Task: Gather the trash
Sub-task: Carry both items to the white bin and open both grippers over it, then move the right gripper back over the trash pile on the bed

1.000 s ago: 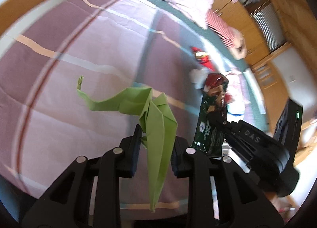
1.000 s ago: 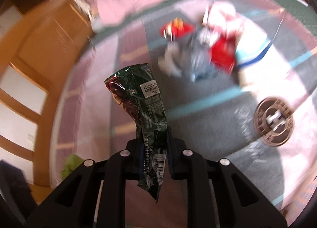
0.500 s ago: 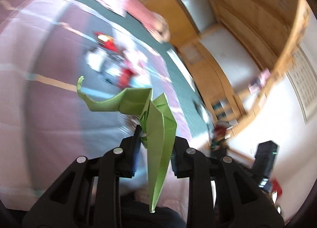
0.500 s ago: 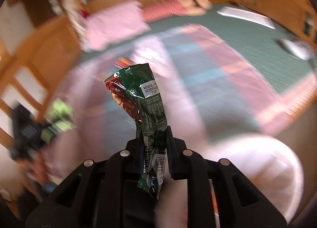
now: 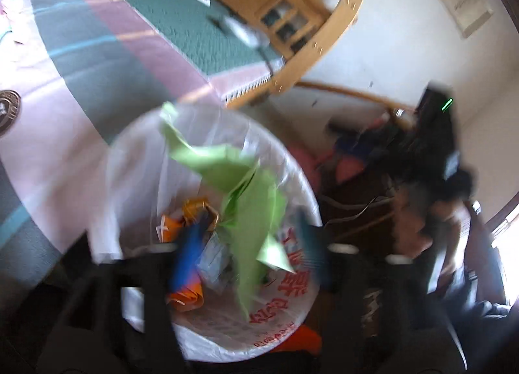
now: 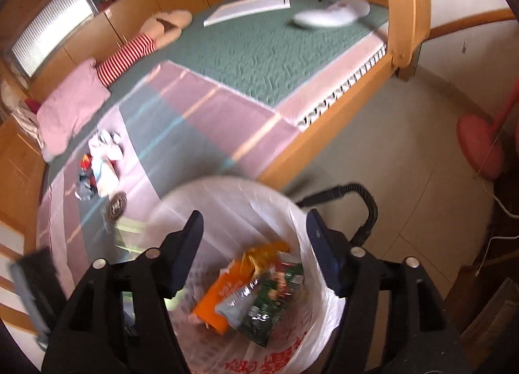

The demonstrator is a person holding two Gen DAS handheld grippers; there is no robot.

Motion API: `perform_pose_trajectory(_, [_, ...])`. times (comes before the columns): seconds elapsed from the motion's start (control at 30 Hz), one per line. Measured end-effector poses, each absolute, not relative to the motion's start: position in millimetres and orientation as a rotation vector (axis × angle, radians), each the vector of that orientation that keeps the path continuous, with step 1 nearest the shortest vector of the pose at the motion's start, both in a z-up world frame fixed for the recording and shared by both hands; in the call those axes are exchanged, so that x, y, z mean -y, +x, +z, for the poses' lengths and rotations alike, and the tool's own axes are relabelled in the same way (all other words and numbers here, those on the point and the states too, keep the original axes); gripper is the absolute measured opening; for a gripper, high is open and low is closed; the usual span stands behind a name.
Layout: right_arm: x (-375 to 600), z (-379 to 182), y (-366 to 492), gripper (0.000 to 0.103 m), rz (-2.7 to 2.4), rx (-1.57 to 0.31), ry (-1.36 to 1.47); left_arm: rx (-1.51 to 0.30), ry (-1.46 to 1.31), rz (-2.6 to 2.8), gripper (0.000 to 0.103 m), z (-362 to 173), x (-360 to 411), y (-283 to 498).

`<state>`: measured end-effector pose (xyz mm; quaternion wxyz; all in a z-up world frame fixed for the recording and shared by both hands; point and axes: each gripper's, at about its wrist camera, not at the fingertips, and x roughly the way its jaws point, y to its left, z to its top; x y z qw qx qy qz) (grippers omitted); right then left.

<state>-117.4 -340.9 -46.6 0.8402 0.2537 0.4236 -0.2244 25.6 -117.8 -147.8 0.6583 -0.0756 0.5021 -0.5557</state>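
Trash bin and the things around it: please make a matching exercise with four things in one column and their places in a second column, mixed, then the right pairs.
Things:
1. green paper
2. dark green snack wrapper
3. striped cushion
4. pile of remaining trash

Places:
A. on the striped sheet on the bed
B. lying inside the lined trash bin beside an orange packet
C. at the far side of the bed, by the wooden cabinets
D. in the air over the bin, between open jaws

Pairs: 1-D, 2-B, 3-C, 4-A
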Motion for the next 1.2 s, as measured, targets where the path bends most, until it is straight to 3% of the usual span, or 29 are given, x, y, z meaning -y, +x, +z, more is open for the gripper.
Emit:
perform_pose_trajectory(0.17, [317.1,-42.7,-84.2,0.069,-0.428,-0.864,0.503,-1.123,-0.34,-1.161,0.089,-135.4,78.4,56.7])
perform_pose_trajectory(0.3, [279.4,-48.6,-34.3,0.074,-0.332,-0.886,0.493,-1.02,-0.417,-0.913,0.097,-109.1,-15.7,101.1])
perform_pose_trajectory(0.5, [187.4,-70.8,89.6,0.077,-0.141,-0.903,0.43,-0.923,-0.249,-0.197,0.097,-97.7,-153.5,150.5])
perform_pose_trajectory(0.6, [138.1,-99.1,165.8,0.079,-0.046,-0.914,0.415,-0.985,-0.266,0.009,0.097,-114.4,-201.2,158.7])
perform_pose_trajectory(0.73, [108.0,-133.3,244.7,0.081,-0.14,-0.971,0.267,-0.951,-0.339,0.018,0.097,-107.4,-227.3,152.1])
perform_pose_trajectory(0.9, [102.9,-177.8,279.1,0.081,-0.181,-1.076,0.248,-0.817,-0.251,0.038,0.097,-84.7,-218.0,137.6])
perform_pose_trajectory(1.0, [97.7,-185.3,276.9,0.064,-0.156,-1.078,0.277,-0.793,-0.223,0.025,0.097,-74.4,-222.5,134.3])
perform_pose_trajectory(1.1, [85.1,-182.3,263.0,0.034,-0.088,-1.095,0.257,-0.799,-0.219,0.023,0.097,-76.1,-222.1,136.0])
perform_pose_trajectory(1.13, [78.3,-181.1,260.7,0.033,-0.052,-1.106,0.262,-0.804,-0.22,0.023,0.097,-77.9,-221.2,136.2])
perform_pose_trajectory(1.17, [71.9,-179.7,254.5,0.022,0.0,-1.118,0.271,-0.81,-0.223,0.022,0.097,-81.3,-220.2,137.3])
perform_pose_trajectory(1.2, [64.6,-178.5,249.6,0.004,0.048,-1.132,0.279,-0.82,-0.23,0.02,0.097,-84.2,-220.8,138.3])
